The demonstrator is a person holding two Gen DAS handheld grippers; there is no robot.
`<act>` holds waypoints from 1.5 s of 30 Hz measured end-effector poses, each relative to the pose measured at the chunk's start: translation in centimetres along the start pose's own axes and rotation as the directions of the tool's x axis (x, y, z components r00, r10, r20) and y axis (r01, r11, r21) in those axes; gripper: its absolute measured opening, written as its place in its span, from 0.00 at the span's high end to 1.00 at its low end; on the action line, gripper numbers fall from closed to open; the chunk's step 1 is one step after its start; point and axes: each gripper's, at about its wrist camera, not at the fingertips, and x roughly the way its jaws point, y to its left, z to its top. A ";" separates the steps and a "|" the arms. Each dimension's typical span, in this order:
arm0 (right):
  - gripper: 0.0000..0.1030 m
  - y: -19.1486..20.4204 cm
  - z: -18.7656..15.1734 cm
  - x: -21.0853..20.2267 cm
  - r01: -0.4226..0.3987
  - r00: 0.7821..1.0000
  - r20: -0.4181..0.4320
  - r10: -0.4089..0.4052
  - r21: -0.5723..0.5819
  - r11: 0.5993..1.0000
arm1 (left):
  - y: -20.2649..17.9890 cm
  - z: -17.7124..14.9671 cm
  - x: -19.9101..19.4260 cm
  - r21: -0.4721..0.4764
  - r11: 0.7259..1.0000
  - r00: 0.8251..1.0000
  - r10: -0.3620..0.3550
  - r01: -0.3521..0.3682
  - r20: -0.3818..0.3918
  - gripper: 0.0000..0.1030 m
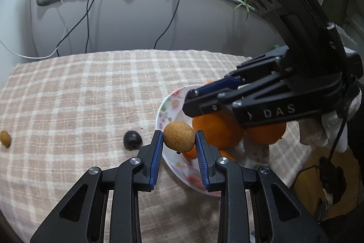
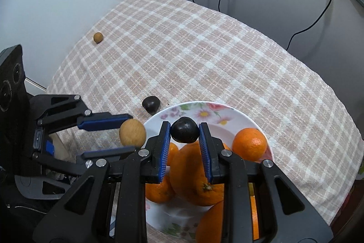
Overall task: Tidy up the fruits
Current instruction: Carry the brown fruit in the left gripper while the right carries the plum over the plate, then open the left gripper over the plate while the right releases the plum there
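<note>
While both grippers carry fruit over the floral plate [image 2: 206, 114], collision is the main risk. Left gripper [image 1: 179, 137] pinches a tan fruit [image 1: 179, 136] at the plate's left rim; right gripper [image 2: 184, 130] clamps a dark fruit [image 2: 184, 129] above the oranges [image 2: 249, 144]. Released there, either could roll off. Open cloth [image 2: 204, 49] lies upper frame, with two fruits loose.

Fruits on and around a floral plate [image 2: 206, 114]

Oranges [image 2: 196, 177] piled on plate; tan fruit [image 1: 179, 136] pinched at plate's edge, dark fruit [image 2: 184, 129] pinched over oranges; second dark fruit [image 2: 150, 104] on cloth just beside plate, small tan one [image 2: 98, 37] well apart.
</note>
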 end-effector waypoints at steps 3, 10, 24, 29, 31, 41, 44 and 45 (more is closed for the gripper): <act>0.74 -0.1 -0.1 0.0 0.004 1.000 0.000 -0.004 0.004 1.000 | -0.4 -0.2 0.0 0.010 1.000 1.000 0.001 -0.001 -0.004 0.73; 0.74 -0.2 -0.1 0.2 0.009 1.000 -0.003 -0.009 0.011 1.000 | -1.0 -0.7 0.3 0.028 1.000 1.000 0.008 -0.007 -0.016 0.73; 0.74 0.0 0.0 0.5 0.020 1.000 -0.007 -0.020 0.016 1.000 | -1.3 -0.9 0.3 0.047 0.999 1.000 0.013 -0.012 -0.023 0.73; 0.74 -0.1 0.0 0.5 0.021 1.000 -0.008 -0.021 0.017 1.000 | -1.3 -0.9 0.3 0.046 0.999 1.000 0.014 -0.013 -0.023 0.73; 0.74 -0.1 0.0 0.6 0.021 1.000 -0.008 -0.021 0.017 1.000 | -1.3 -0.9 0.3 0.047 0.999 1.000 0.013 -0.011 -0.025 0.73; 0.74 -0.2 0.0 0.7 0.022 1.000 -0.010 -0.022 0.018 1.000 | -1.4 -1.0 0.4 0.050 0.999 1.000 0.015 -0.013 -0.026 0.73; 0.74 -0.3 -0.1 0.8 0.028 1.000 -0.012 -0.028 0.022 0.999 | -1.4 -0.9 0.4 0.051 0.999 1.000 0.013 -0.012 -0.028 0.73; 0.73 -0.3 -0.1 0.8 0.032 0.999 -0.015 -0.032 0.023 0.999 | -1.4 -0.9 0.4 0.051 0.999 0.999 0.014 -0.013 -0.029 0.72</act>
